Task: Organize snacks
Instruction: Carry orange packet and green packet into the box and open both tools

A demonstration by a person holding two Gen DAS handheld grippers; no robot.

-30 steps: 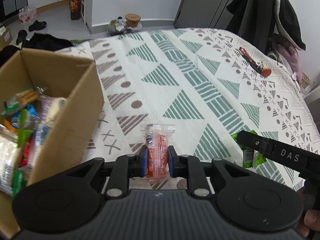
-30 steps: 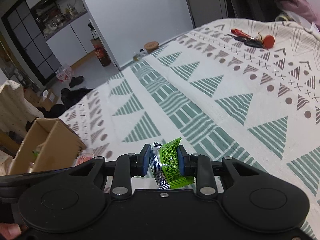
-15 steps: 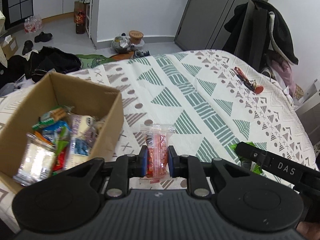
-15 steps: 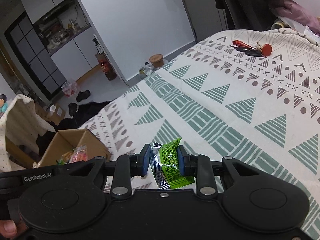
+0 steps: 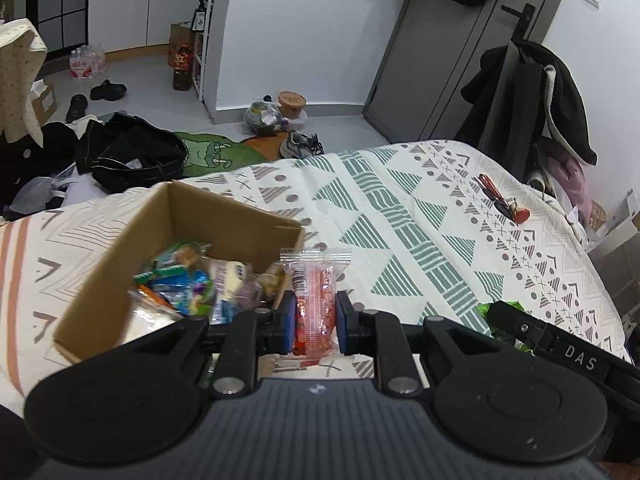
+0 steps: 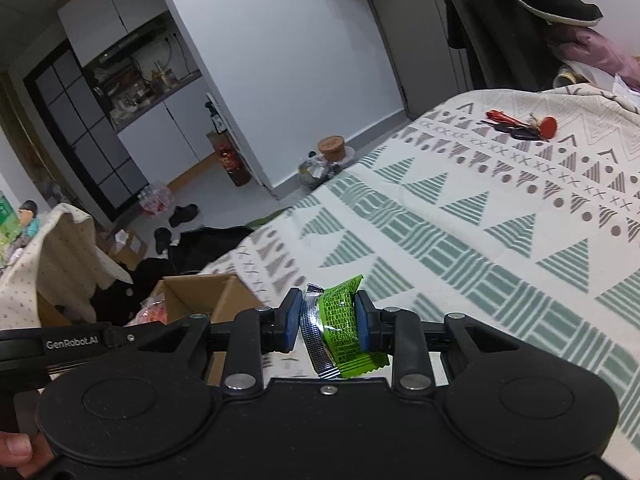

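A red packet [image 5: 313,304] is clamped mid-body by the left gripper [image 5: 313,320], a green packet [image 6: 340,320] by the right gripper [image 6: 328,320]. Both are judged light, crinkly and slippery.

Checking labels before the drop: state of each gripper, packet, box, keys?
Left gripper: shut on red packet, held upright off the bed.
Right gripper: shut on green packet, crumpled, off the bed.
Box: open, upright on bedspread, partly filled with snacks.
Keys: lying loose at the far side.
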